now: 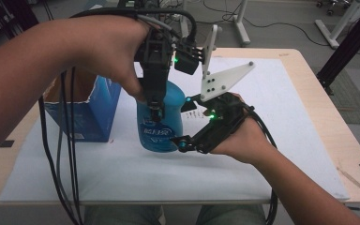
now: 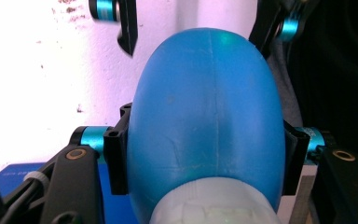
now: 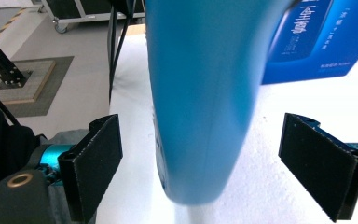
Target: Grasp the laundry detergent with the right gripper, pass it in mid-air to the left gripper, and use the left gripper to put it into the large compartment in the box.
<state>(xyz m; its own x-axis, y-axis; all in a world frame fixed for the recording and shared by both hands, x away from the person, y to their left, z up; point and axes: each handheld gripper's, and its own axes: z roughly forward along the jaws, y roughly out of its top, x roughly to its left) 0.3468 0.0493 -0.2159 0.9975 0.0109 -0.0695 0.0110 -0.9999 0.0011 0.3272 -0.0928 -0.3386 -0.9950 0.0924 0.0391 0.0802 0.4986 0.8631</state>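
Two claws working; left claw (image 2: 205, 158) is pinching bottle (image 1: 161, 117) from above; right claw (image 3: 209, 163) is standing spread around it, not touching; bottle risks swinging or slipping, hanging from one smooth-sided grip.

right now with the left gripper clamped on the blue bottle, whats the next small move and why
Probably draw the right gripper back from the blue bottle. Its pads stand apart from the bottle's sides, so it no longer grips, while the left gripper clamps the bottle on both flanks near the top. Once the right jaws are clear, the left can likely lift it without snagging.
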